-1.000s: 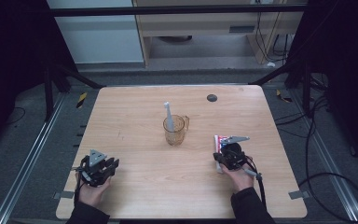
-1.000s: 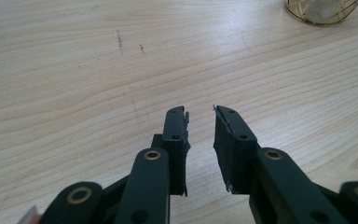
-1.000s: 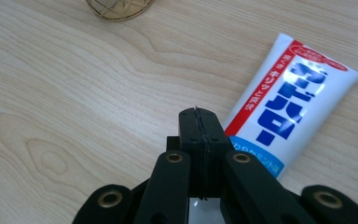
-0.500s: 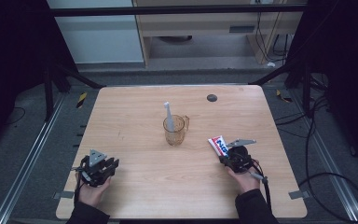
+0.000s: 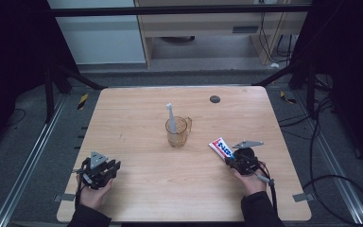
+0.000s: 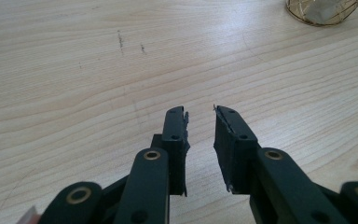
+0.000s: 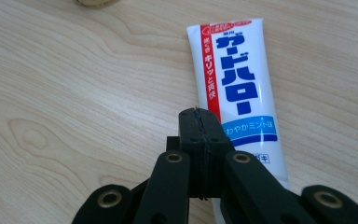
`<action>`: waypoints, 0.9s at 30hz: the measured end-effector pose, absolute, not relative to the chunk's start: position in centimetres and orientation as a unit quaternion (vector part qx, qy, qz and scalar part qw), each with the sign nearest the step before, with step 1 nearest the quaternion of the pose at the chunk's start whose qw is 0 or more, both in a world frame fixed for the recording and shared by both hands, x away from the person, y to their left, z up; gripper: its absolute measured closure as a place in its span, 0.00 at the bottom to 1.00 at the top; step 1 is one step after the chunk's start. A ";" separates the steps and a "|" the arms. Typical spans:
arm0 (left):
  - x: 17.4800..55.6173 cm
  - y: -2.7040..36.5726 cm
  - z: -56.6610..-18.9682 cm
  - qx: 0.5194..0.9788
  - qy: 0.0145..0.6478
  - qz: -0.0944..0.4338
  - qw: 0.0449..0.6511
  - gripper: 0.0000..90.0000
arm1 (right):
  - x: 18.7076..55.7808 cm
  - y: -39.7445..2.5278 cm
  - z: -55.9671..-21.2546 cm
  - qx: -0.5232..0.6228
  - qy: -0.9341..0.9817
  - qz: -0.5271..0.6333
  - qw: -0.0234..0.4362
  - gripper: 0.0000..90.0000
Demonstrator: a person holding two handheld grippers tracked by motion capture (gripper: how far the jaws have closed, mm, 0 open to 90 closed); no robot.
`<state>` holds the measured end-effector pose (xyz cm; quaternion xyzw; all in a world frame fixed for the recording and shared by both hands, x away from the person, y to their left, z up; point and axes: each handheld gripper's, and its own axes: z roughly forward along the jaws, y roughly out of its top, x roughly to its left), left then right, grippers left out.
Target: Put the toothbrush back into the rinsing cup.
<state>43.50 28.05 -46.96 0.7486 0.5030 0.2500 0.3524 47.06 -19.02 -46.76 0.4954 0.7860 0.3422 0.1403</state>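
A: Where does the toothpaste tube [image 5: 221,148] lie, taking the glass mug [image 5: 176,132] as the mark?

B: On the wooden table [image 5: 142,109], nearer the person than the mug and off to its right, a little apart from it. It lies flat. In the high view its long axis runs on a slant, the flat crimped end pointing up and left toward the mug, the other end running under the right gripper [image 5: 235,163].

A: And that gripper, is it holding the tube?

B: In the right gripper view its jaws are pressed together with no gap, and their tips sit over the tube's [image 7: 233,84] left edge. They look shut on nothing, though I cannot tell whether they touch the tube.

A: What is the tube like?

B: Smooth and glossy, white, with a red stripe down one side, big blue characters along its length and a pale blue band lower down.

A: The mug?

B: Amber-tinted clear glass, with a handle on its right. A pale toothbrush [image 5: 170,115] stands in it, leaning up and to the left.

A: The other gripper?

B: The left gripper [image 6: 200,114] is well to the mug's left and nearer the person, jaws spread, with bare light wood grain between them. A small dark round disc [image 5: 214,99] lies beyond the mug, to its right.
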 end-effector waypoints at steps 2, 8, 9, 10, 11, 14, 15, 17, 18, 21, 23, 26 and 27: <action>43.5 28.0 -47.0 0.748 0.503 0.250 0.352 0.81 | 46.9 -19.4 -46.1 0.495 0.781 0.351 0.146 1.00; 43.6 28.1 -47.0 0.749 0.503 0.250 0.352 0.80 | 46.8 -20.1 -45.0 0.496 0.774 0.360 0.161 0.99; 43.6 28.1 -47.0 0.749 0.503 0.249 0.352 0.80 | 46.8 -20.3 -44.7 0.496 0.773 0.359 0.166 0.98; 43.6 28.1 -47.0 0.749 0.503 0.249 0.352 0.80 | 46.8 -20.3 -44.7 0.496 0.773 0.359 0.166 0.98; 43.6 28.1 -47.0 0.749 0.503 0.249 0.352 0.80 | 46.9 -20.4 -44.5 0.497 0.772 0.359 0.168 0.98; 43.6 28.1 -47.1 0.750 0.503 0.248 0.351 0.80 | 47.1 -20.6 -44.0 0.498 0.771 0.358 0.172 0.95; 43.6 28.1 -47.1 0.750 0.503 0.248 0.351 0.80 | 47.2 -20.6 -43.8 0.496 0.772 0.358 0.174 0.94; 43.6 28.1 -47.1 0.750 0.503 0.249 0.352 0.80 | 47.4 -20.6 -43.5 0.496 0.771 0.358 0.175 0.92; 43.7 28.1 -47.1 0.749 0.503 0.249 0.352 0.80 | 47.5 -20.6 -43.4 0.496 0.772 0.356 0.176 0.91; 43.7 28.2 -47.1 0.749 0.504 0.248 0.352 0.80 | 47.8 -20.5 -43.2 0.495 0.773 0.354 0.178 0.88; 43.7 28.2 -47.1 0.749 0.504 0.248 0.352 0.80 | 47.9 -20.5 -43.2 0.496 0.773 0.353 0.179 0.87; 43.8 28.2 -47.1 0.749 0.504 0.247 0.353 0.79 | 48.3 -20.3 -43.2 0.496 0.775 0.348 0.179 0.83; 43.8 28.2 -47.1 0.749 0.504 0.247 0.353 0.79 | 48.4 -20.3 -43.3 0.495 0.776 0.346 0.180 0.82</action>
